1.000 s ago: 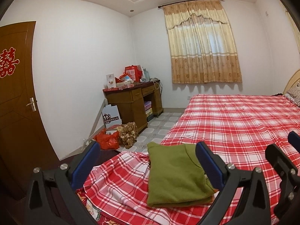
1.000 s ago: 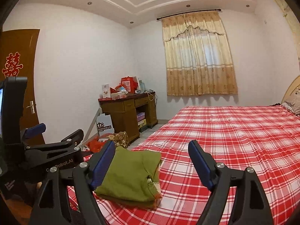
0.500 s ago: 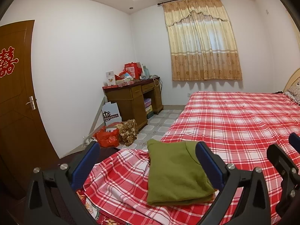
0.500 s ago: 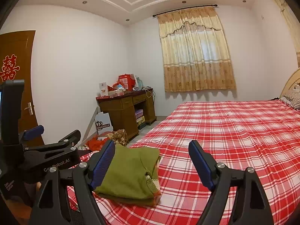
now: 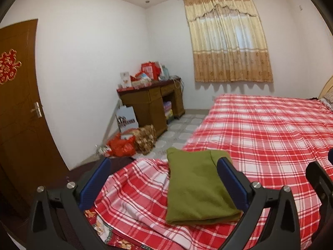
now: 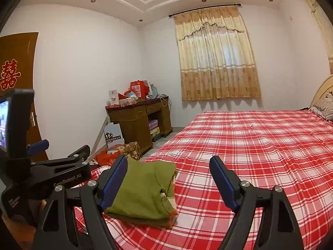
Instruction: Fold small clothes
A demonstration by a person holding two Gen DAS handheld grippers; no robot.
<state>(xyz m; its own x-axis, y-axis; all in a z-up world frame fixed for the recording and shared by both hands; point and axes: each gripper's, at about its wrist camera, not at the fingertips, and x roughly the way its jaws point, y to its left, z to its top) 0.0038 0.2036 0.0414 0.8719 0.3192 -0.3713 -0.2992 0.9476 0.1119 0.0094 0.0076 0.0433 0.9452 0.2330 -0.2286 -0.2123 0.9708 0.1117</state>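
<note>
A folded olive-green garment (image 5: pixel 197 189) lies flat on the red plaid bed (image 5: pixel 270 135), near its front left corner. It also shows in the right wrist view (image 6: pixel 143 189), with a striped inner layer at its open edge. My left gripper (image 5: pixel 164 179) is open and empty, held above and just in front of the garment. My right gripper (image 6: pixel 168 179) is open and empty, to the right of the garment. The left gripper's body (image 6: pixel 41 173) shows at the left of the right wrist view.
A brown desk (image 5: pixel 152 102) piled with boxes stands against the far wall. Bags and a red sack (image 5: pixel 122 145) lie on the floor beside it. A brown door (image 5: pixel 18 104) is at left. A curtained window (image 5: pixel 226 39) is behind the bed. A pillow (image 6: pixel 324 106) lies at far right.
Both grippers have lifted and drawn back slightly from the garment. The garment lies still, and both grippers stay open.
</note>
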